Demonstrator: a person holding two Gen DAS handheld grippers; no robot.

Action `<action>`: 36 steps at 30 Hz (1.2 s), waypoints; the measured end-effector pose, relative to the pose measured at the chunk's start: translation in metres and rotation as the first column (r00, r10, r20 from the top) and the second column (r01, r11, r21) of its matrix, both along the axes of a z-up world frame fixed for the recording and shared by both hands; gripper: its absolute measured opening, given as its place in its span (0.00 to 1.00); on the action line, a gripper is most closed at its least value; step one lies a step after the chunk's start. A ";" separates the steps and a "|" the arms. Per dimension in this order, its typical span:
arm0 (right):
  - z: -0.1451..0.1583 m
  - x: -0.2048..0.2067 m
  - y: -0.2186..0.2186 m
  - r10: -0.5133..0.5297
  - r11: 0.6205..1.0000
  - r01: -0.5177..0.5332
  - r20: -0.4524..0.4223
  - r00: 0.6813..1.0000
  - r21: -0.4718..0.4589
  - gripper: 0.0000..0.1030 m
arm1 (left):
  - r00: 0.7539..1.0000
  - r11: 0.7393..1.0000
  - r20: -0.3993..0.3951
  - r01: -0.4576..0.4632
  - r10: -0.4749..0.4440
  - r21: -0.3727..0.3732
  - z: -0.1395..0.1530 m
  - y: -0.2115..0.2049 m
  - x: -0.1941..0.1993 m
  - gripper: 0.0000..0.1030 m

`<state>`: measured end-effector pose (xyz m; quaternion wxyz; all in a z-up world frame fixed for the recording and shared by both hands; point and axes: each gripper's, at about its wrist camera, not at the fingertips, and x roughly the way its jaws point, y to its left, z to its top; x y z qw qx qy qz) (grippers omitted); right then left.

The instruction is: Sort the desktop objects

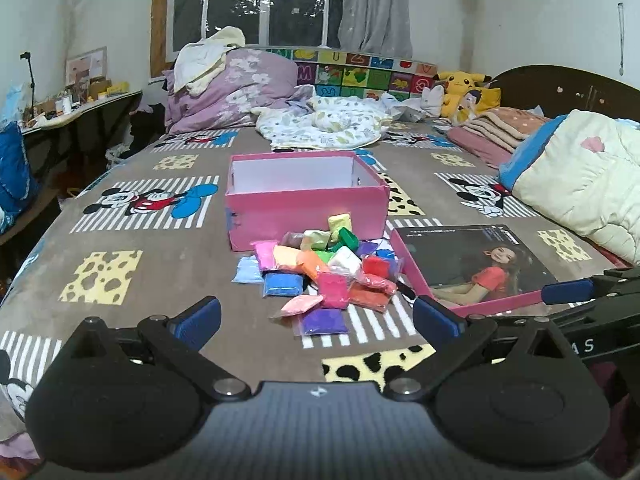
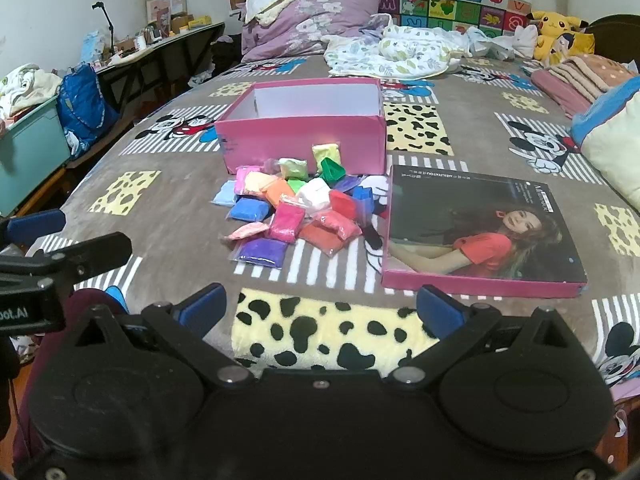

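Note:
A pile of several small coloured clay packets (image 1: 320,272) (image 2: 296,204) lies on the bed blanket, just in front of an open pink box (image 1: 306,196) (image 2: 300,120) whose white inside looks empty. The box lid (image 1: 476,264) (image 2: 476,232), printed with a picture of a person, lies flat to the right of the pile. My left gripper (image 1: 316,316) hovers open, near side of the pile, nothing between its fingers. My right gripper (image 2: 320,308) is open too, further back over a yellow spotted patch. Each gripper shows at the other view's edge.
The cartoon-print blanket (image 1: 132,200) covers the bed. Purple bedding (image 1: 236,88), a floral quilt (image 2: 400,52) and a yellow plush toy (image 2: 560,36) lie at the far end. Folded quilts (image 1: 580,184) sit on the right. A cluttered desk (image 2: 160,44) and blue bag (image 2: 84,108) stand left.

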<state>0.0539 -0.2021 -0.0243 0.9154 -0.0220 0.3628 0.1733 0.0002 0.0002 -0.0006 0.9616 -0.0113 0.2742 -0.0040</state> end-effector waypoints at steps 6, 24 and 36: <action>-0.005 0.001 0.001 0.000 1.000 0.000 0.000 1.000 -0.018 1.00 | 1.000 1.000 -0.025 0.004 -0.004 -0.005 -0.003 0.001 0.001 1.00; 0.006 -0.001 -0.004 -0.008 1.000 0.008 0.005 1.000 -0.005 1.00 | 0.999 1.000 -0.033 -0.002 0.002 -0.004 -0.009 -0.002 0.003 1.00; 0.009 -0.002 -0.003 -0.008 1.000 0.008 0.010 1.000 -0.010 1.00 | 0.999 1.000 -0.034 -0.001 0.001 -0.002 -0.016 -0.006 0.003 1.00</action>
